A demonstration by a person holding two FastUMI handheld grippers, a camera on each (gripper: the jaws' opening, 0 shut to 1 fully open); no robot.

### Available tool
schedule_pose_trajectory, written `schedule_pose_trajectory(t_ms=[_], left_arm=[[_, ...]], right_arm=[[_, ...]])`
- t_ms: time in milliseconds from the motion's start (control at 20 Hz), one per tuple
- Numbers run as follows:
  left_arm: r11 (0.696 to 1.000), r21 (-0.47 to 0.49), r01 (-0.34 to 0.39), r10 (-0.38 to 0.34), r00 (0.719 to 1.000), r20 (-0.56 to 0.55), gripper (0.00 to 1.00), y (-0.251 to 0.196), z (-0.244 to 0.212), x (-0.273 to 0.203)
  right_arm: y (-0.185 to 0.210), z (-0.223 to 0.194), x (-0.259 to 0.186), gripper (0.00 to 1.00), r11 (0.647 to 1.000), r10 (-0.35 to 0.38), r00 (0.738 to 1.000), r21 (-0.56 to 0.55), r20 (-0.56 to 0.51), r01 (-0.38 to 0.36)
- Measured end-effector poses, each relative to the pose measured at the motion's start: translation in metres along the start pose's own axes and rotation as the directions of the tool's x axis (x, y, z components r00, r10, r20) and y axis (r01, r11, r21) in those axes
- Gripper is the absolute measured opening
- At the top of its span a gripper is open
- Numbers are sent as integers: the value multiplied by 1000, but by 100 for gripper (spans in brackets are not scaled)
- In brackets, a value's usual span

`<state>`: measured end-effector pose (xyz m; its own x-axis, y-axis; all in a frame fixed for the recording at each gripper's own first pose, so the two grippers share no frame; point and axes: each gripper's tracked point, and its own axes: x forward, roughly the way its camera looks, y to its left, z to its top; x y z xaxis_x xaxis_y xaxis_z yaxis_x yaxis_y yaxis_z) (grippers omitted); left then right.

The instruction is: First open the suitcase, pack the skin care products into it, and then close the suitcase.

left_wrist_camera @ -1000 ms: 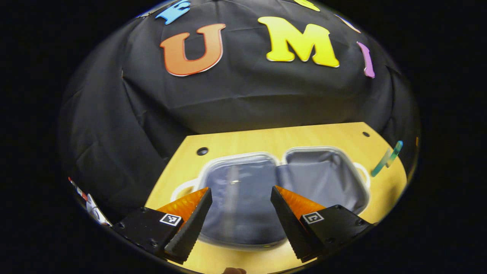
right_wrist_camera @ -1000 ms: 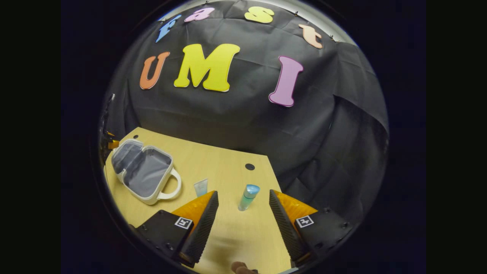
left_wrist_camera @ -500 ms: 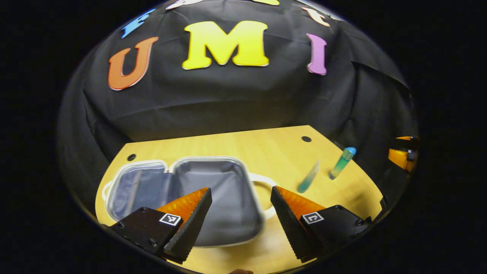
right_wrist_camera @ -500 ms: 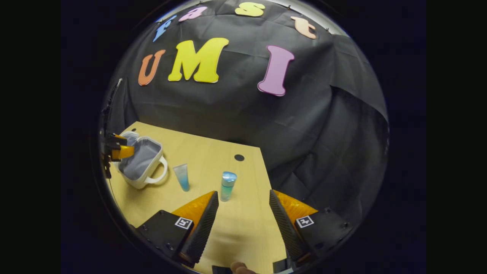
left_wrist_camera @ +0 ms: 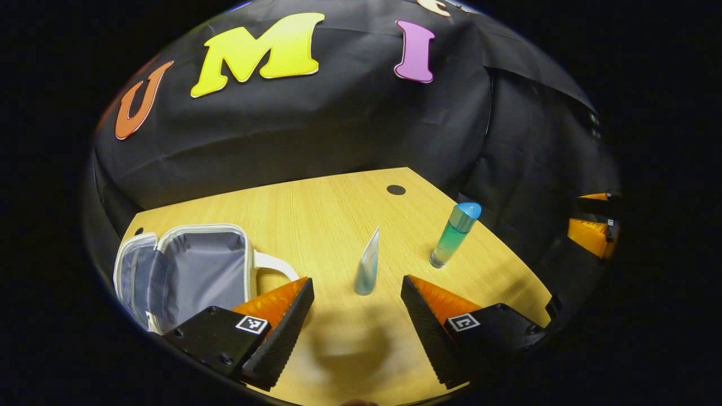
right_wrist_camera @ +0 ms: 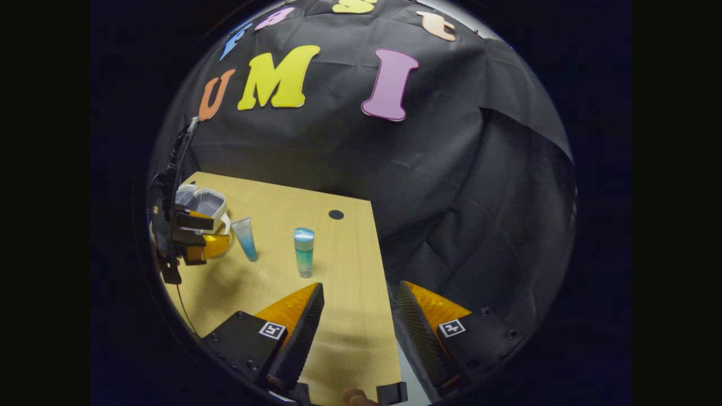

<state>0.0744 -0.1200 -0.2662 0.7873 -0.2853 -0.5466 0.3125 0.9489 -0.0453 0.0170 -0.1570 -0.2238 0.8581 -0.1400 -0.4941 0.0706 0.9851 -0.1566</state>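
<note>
Bench (left_wrist_camera: 316, 208) with the suitcase (left_wrist_camera: 186, 270) lying open at its left end: opening done, nothing packed inside. Bottle (left_wrist_camera: 454, 235) and tube (left_wrist_camera: 368, 265) stand upright beside it, unpacked. Left gripper (left_wrist_camera: 356, 316) hangs empty, jaws apart, before the tube; right gripper (right_wrist_camera: 356, 318) likewise open, empty. Packing and closing remain.

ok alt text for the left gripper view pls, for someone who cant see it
The left gripper hovers open and empty above a wooden table, facing a small squeeze tube standing on its cap. An open suitcase with grey lining lies to the left, an upright blue-capped bottle stands to the right.
</note>
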Motion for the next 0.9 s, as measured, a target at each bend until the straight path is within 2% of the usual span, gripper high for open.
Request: schedule_pose_trajectory(t_ms=[300,400,450,500,550,700,800,900], left_arm=[[997,-33,-69,68,997,-29,98,-8,-17,63],[994,-49,-96,94,995,-37,95,-7,-23,78],[992,-57,-109,107,993,-39,90,-5,-25,82],[990,-65,-125,122,992,-40,95,-3,-27,87],[989,-73,-130,127,991,-42,84,-2,-29,90],[986,-96,-139,136,990,-35,77,0,-32,97],[985,-121,-122,119,992,-37,68,-2,-35,99],[983,-129,-129,127,992,-27,55,2,-33,96]], right_arm=[[-20,-27,18,80,999,1,998,-38,-62,-3],[-22,-31,26,80,998,7,997,-60,-72,-11],[-21,-33,29,80,998,14,997,-67,-74,-19],[-21,-34,32,80,997,24,997,-71,-76,-29],[-19,-35,36,80,997,35,996,-73,-78,-40],[-9,-36,47,79,995,72,995,-67,-75,-77],[1,-37,56,79,994,94,993,-56,-73,-98],[14,-35,61,80,990,130,988,-37,-78,-133]])
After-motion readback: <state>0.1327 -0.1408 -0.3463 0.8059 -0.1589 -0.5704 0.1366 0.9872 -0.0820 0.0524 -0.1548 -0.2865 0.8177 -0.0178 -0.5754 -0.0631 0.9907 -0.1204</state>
